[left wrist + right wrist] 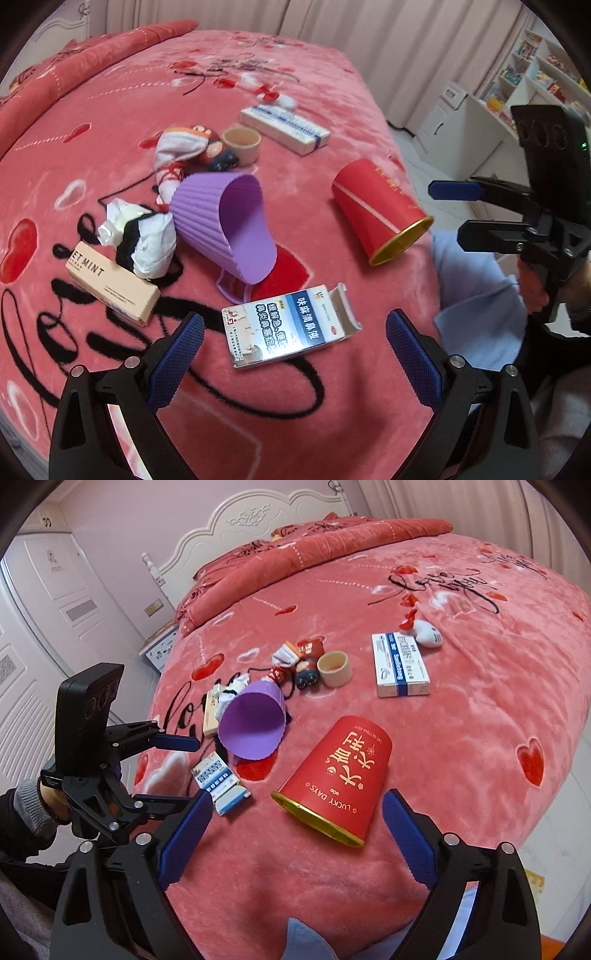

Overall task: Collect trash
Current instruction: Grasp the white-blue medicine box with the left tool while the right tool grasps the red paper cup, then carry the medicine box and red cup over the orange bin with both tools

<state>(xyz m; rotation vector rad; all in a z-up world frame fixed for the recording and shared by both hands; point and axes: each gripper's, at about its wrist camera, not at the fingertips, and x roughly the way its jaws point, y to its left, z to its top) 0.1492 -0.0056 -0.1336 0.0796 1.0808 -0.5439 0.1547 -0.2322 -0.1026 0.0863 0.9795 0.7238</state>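
Bed: a wide bed [461, 709] under a plush coral-pink blanket [110, 122] printed with red hearts and black looping script; everything lies on it.
Headboard: white carved headboard [221, 531] at the far end, with a folded pink quilt [314, 550] along it.
Room: pale pink wall, a white panelled door [48, 602] and a small bedside cabinet [160, 646] in the right wrist view; cream curtains [332, 40] and white shelves [524, 74] with colourful items in the left wrist view.
Purple bin: a ribbed purple bin [225, 229] lies tipped on its side near the middle of the bed, mouth toward the cameras.
Medicine box: an opened blue-and-white medicine box [284, 328] lies flat just in front of the bin, end flap up.
Red cup: a red paper cup [332, 779] with a gold rim and gold lettering lies on its side, to the right of the bin and apart from it.
Crumpled tissue: white crumpled tissue [147, 236] with something black, touching the bin's left side.
Beige box: a long beige box [114, 284] just beside the tissue.
Farther items: a small doll [195, 147], a tape roll [242, 142] and a white-and-blue carton [284, 129], beyond the bin.
Left gripper: left gripper [295, 345] spread wide, holding nothing; the medicine box lies between its fingers [177, 362], untouched.
Right gripper: right gripper [297, 834] spread wide, empty; the cup's rim lies between its fingers [410, 838], pads clear of it.
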